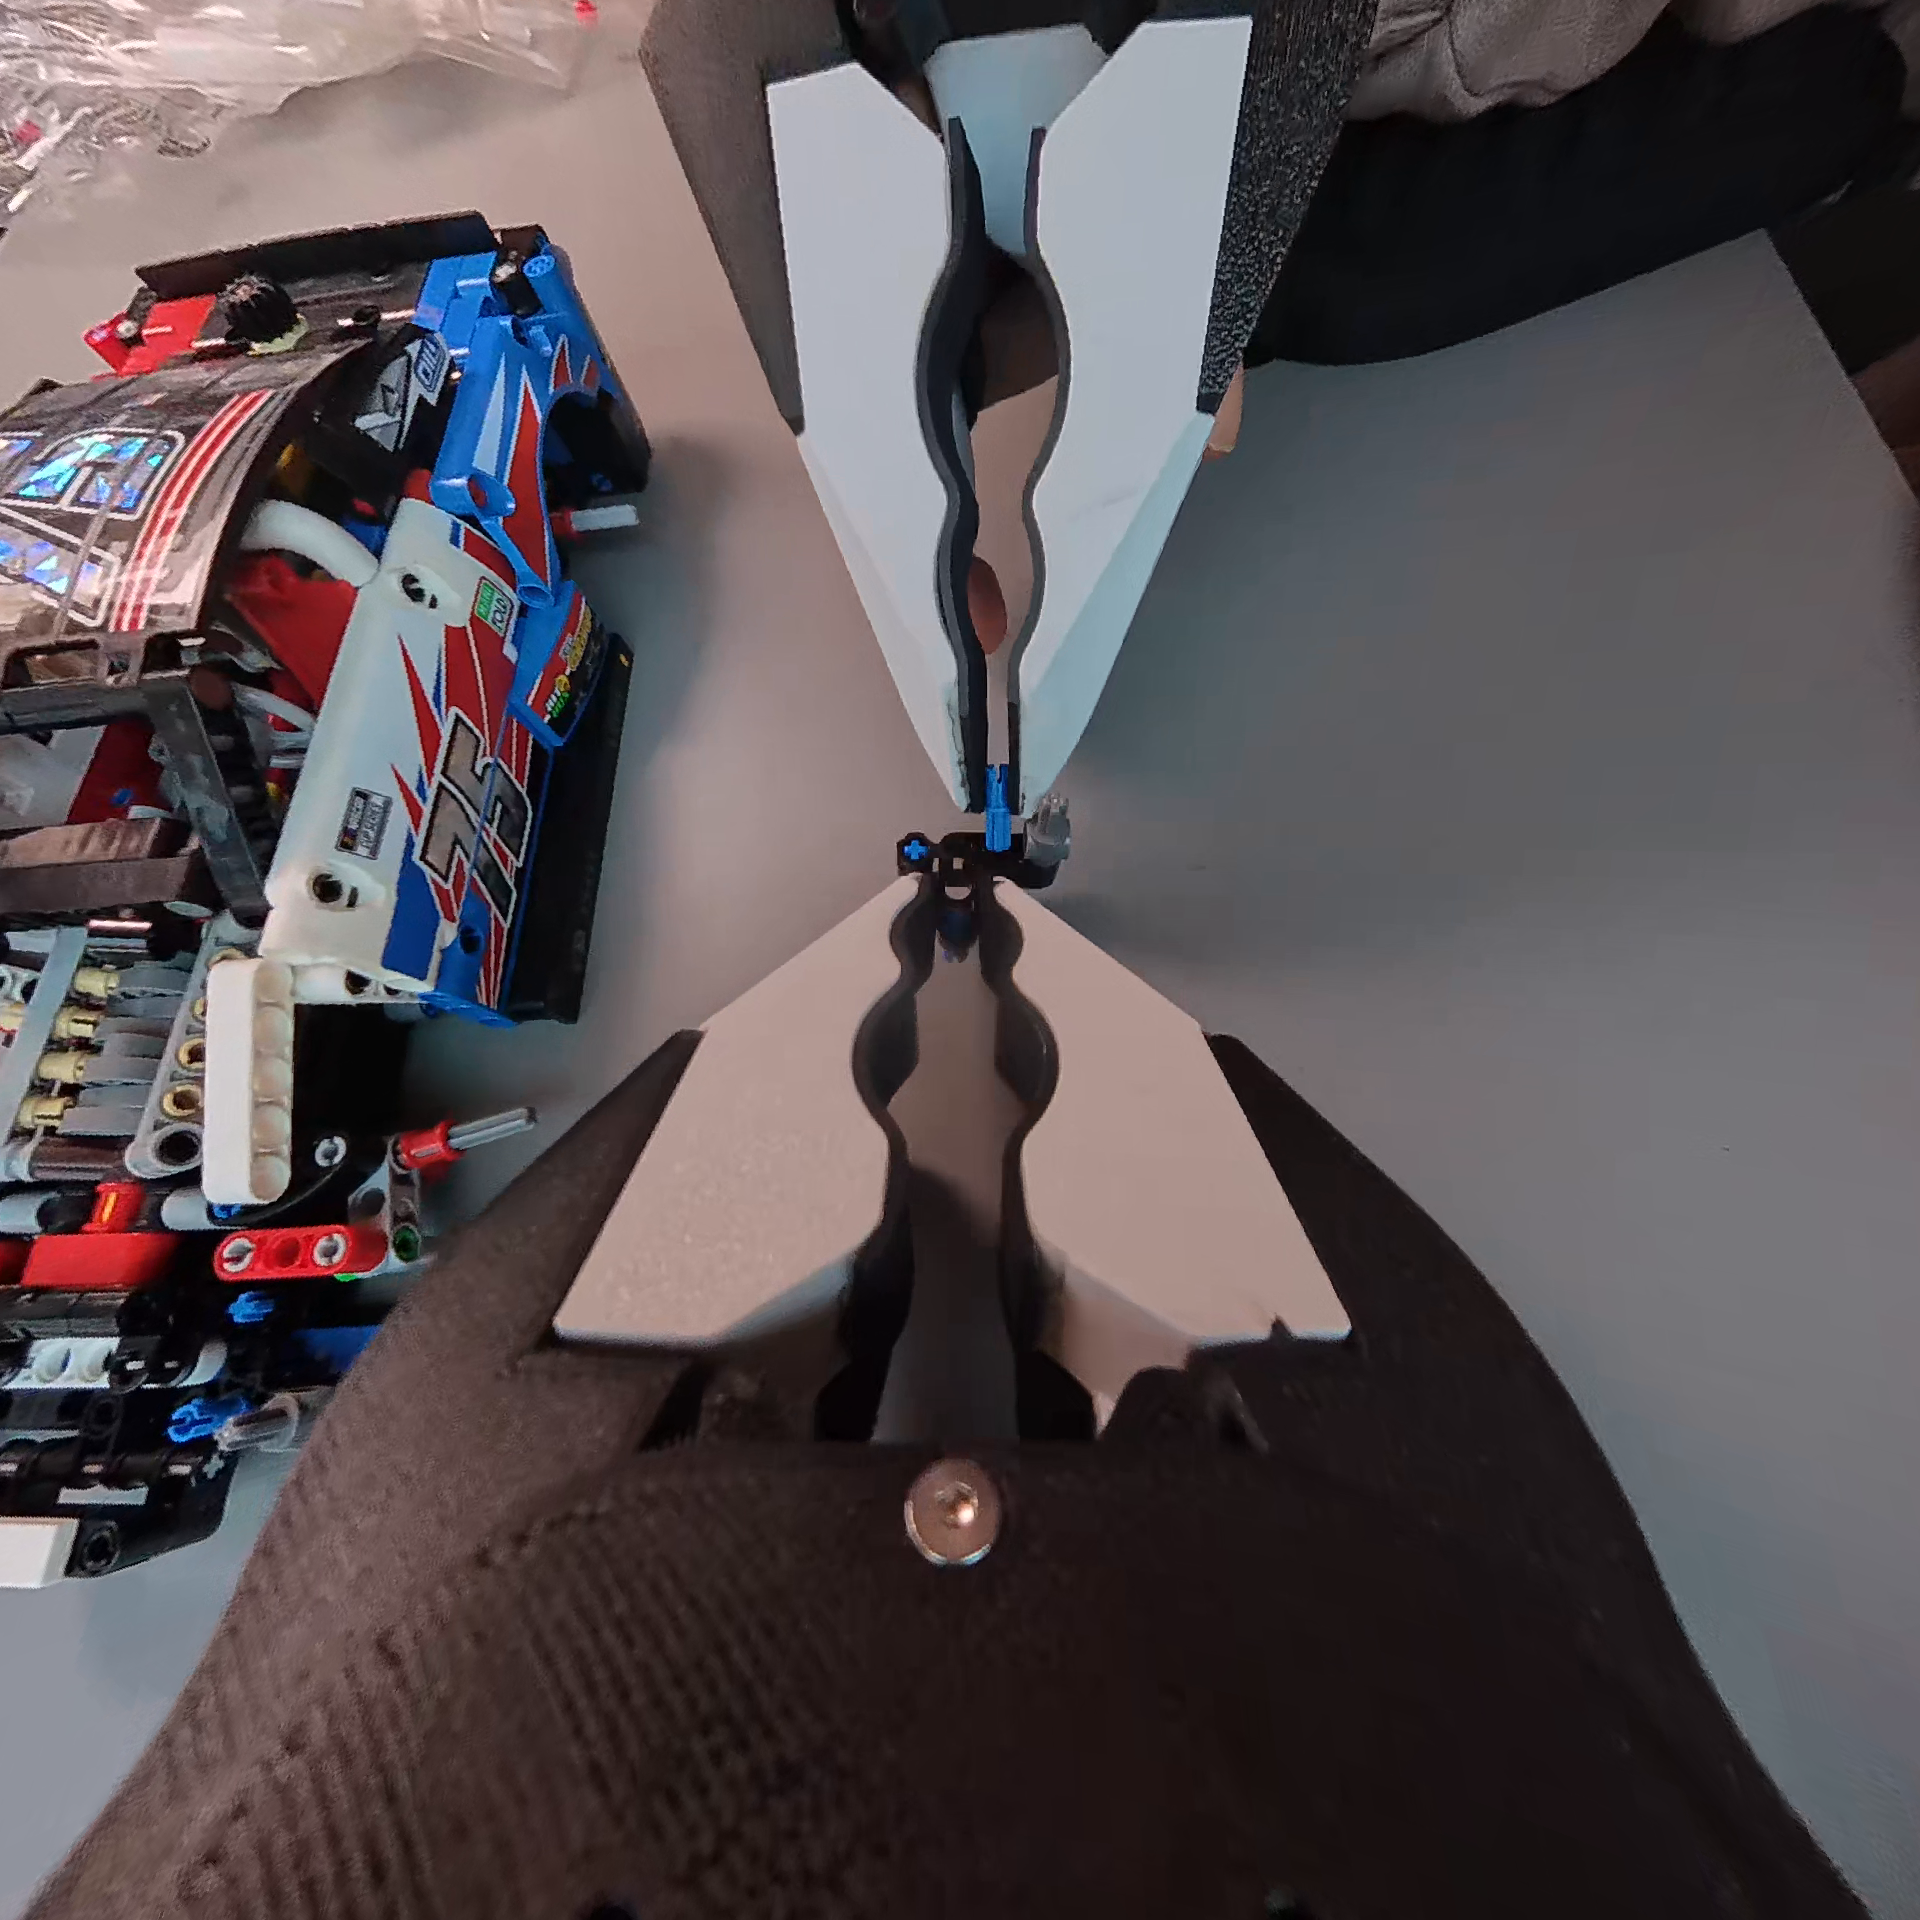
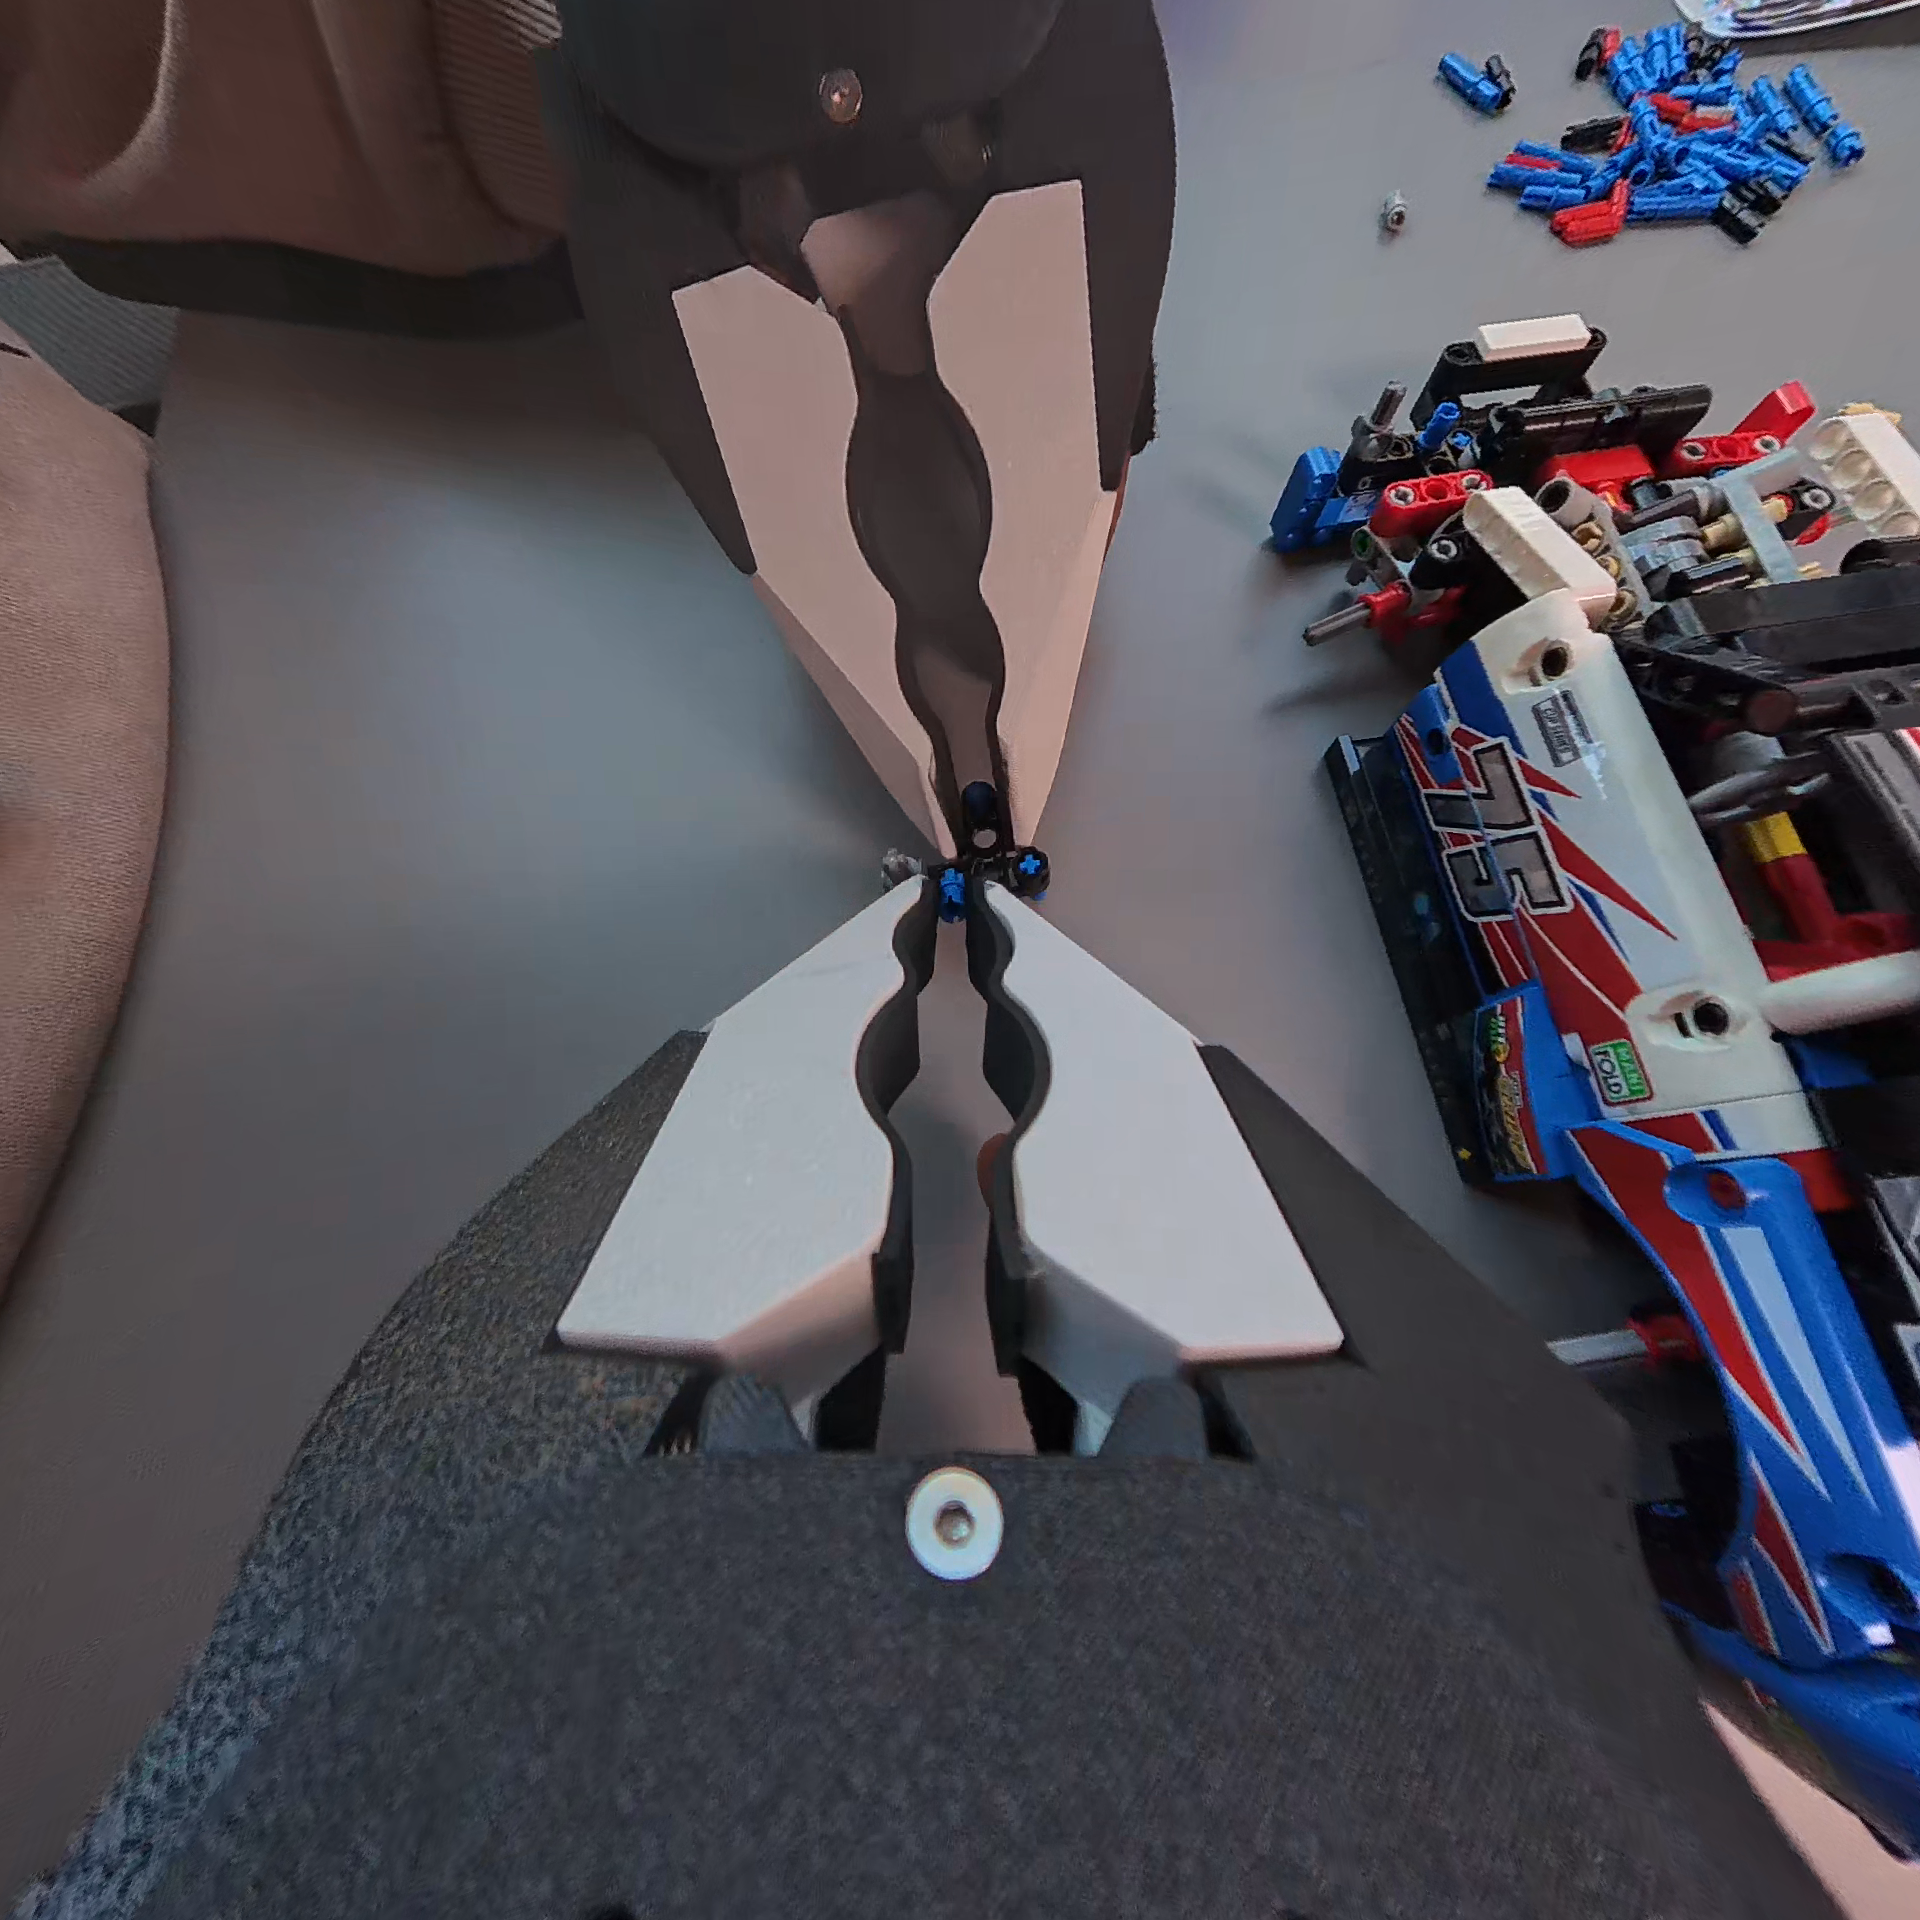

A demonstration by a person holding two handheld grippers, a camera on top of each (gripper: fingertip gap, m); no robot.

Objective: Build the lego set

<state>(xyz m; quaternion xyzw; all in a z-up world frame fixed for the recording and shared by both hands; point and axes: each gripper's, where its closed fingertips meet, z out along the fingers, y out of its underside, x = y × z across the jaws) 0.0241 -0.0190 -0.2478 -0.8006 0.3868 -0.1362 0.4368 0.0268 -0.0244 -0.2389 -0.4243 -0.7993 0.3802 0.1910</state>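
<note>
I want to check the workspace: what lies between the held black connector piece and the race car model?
Only bare grey table lies between the black connector piece and the race car model; both wrist views show it.

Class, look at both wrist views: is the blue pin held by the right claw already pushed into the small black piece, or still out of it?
Cannot tell. The blue pin touches the small black piece, but neither view shows whether it is seated.

Right wrist view: two tongs meet tip to tip over the grey tabletop [image 2: 436,727].

My right tongs [image 2: 951,902] pinch a blue pin [image 2: 951,891] seated in a small black connector piece [image 2: 987,857]. My left tongs [image 2: 975,810], opposite, clamp that same piece. The partly built race car [image 2: 1621,894] lies to the right; a loose pile of blue and red pins [image 2: 1673,145] sits beyond it.
</note>
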